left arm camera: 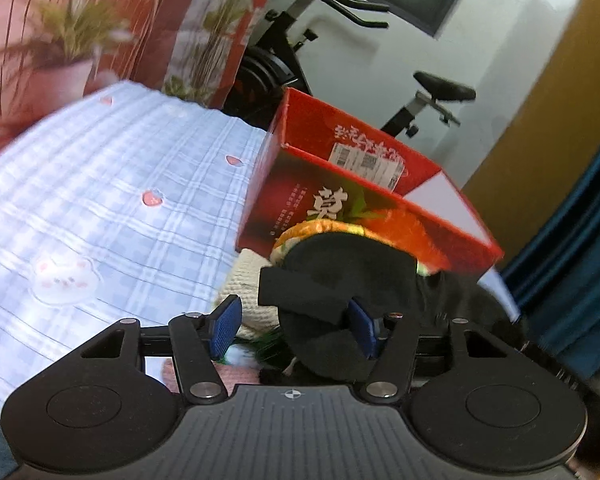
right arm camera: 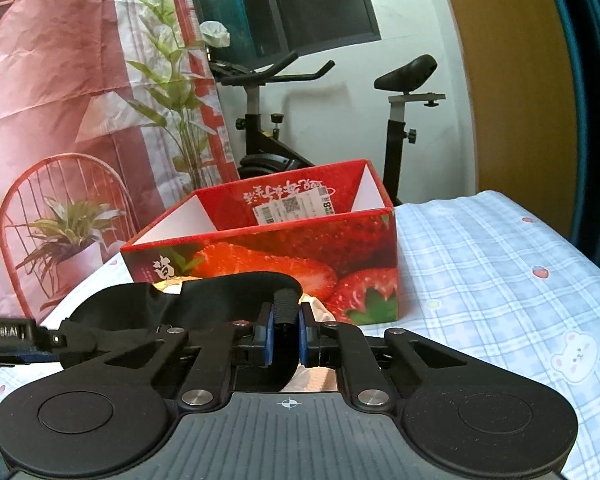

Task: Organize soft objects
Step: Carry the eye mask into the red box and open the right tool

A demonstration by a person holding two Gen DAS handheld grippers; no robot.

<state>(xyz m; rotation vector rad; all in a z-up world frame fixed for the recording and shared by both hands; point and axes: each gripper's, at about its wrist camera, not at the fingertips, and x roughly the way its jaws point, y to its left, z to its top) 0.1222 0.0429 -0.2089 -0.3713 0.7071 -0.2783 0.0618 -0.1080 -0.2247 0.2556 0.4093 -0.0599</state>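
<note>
A red strawberry-print cardboard box (left arm camera: 340,204) stands open on the blue checked cloth; it also shows in the right wrist view (right arm camera: 284,252). My right gripper (right arm camera: 287,332) is shut on the edge of a black fabric piece (right arm camera: 148,308) in front of the box. In the left wrist view the same black fabric (left arm camera: 340,280) drapes over my left gripper (left arm camera: 296,322), whose jaws stand wide apart, the right blue pad (left arm camera: 362,326) half covered. Under the fabric lie a cream knitted item (left arm camera: 248,284), an orange and green plush (left arm camera: 340,228) and a pink item (left arm camera: 236,374).
The blue checked cloth (right arm camera: 500,272) with bunny and strawberry prints covers the surface. An exercise bike (right arm camera: 276,140) stands behind the box. A printed backdrop with plants and a red chair (right arm camera: 60,160) hangs at the left. A blue curtain (left arm camera: 572,280) hangs at the right.
</note>
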